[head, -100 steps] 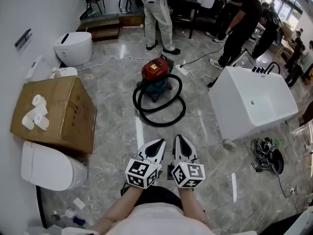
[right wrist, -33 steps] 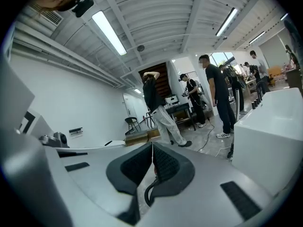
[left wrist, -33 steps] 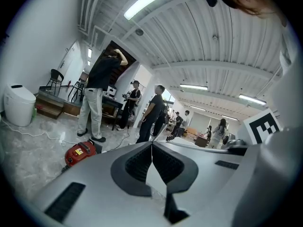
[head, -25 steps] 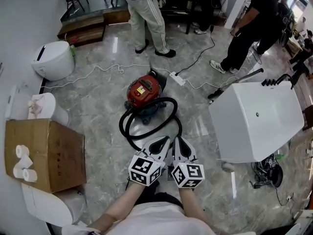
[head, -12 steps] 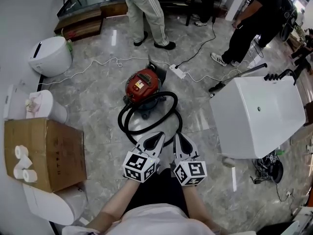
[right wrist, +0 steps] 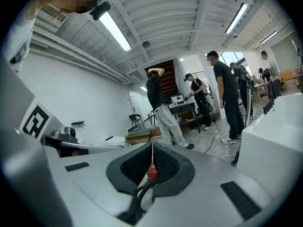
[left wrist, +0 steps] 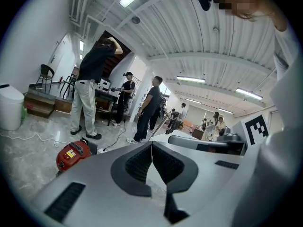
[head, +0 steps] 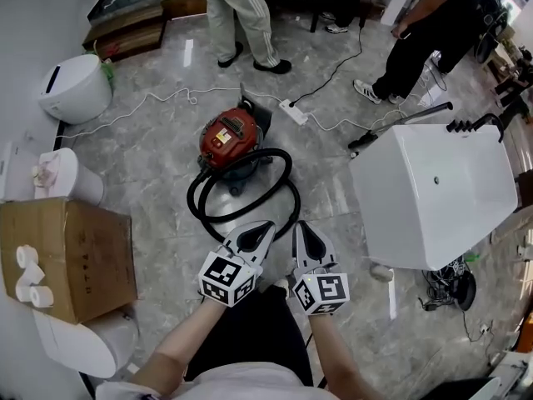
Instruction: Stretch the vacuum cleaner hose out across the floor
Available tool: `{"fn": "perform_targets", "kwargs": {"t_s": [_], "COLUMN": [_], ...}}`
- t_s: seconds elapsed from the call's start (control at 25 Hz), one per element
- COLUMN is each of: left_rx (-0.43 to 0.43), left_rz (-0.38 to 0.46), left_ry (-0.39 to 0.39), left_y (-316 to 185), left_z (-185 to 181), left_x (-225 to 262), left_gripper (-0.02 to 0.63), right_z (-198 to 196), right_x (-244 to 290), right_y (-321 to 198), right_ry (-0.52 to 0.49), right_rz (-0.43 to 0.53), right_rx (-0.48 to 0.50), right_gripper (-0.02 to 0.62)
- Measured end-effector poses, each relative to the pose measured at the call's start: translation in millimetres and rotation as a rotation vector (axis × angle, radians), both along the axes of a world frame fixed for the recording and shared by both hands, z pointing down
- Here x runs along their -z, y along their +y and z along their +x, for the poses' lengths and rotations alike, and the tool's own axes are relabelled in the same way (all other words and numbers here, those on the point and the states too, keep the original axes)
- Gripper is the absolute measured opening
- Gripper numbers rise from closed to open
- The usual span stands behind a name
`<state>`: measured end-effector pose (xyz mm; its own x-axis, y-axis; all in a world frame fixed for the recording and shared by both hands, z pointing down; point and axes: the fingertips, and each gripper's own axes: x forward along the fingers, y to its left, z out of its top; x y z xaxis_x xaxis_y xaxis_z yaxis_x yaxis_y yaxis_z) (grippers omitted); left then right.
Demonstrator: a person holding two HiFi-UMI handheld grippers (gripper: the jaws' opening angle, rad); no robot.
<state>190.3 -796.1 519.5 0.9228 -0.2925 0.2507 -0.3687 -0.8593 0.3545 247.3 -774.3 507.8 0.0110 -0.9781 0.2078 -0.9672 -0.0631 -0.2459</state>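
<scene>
The red vacuum cleaner (head: 229,137) stands on the grey marble floor ahead of me, and its black hose (head: 243,197) lies coiled in loops round its base. Both grippers hang side by side just short of the nearest loop and touch nothing. My left gripper (head: 263,225) is shut and empty. My right gripper (head: 298,225) is shut and empty too. In the left gripper view the left gripper (left wrist: 151,144) shows closed jaws, with the vacuum cleaner (left wrist: 73,154) low at the left. In the right gripper view the right gripper (right wrist: 152,146) points straight at the vacuum cleaner (right wrist: 151,172).
A white bathtub (head: 433,192) stands at the right, with a tangle of cables (head: 445,288) beside it. A cardboard box (head: 71,257) bearing toilet paper rolls (head: 27,278) and white toilets (head: 73,86) line the left wall. A power strip (head: 294,112) and cords lie behind the vacuum. People (head: 237,15) stand beyond.
I have come closer to the vacuum cleaner, so its hose now lies just past the gripper tips. Both grippers stay shut, side by side.
</scene>
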Motion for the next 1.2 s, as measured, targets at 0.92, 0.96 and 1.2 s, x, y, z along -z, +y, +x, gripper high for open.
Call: {"fn": "perform_targets", "kwargs": {"t_s": [0.92, 0.96, 1.2], "left_rx": [0.077, 0.08, 0.075], "left_rz": [0.035, 0.033, 0.021], "left_ry": [-0.092, -0.096, -0.108], "left_y": [-11.9, -12.2, -13.7], "left_z": [48.0, 47.7, 50.1], "left_x": [-154.3, -163.3, -217.2], "left_gripper": [0.009, 0.009, 0.009], "right_z": [95.4, 96.6, 101.4], "right_x": [-144.6, -154.4, -212.2], "right_y": [-23.4, -23.9, -24.3], "right_ry": [0.012, 0.002, -0.013], "right_rz": [-0.038, -0.04, -0.067], "right_rx": [0.033, 0.025, 0.012], "right_gripper": [0.017, 0.017, 0.017]}}
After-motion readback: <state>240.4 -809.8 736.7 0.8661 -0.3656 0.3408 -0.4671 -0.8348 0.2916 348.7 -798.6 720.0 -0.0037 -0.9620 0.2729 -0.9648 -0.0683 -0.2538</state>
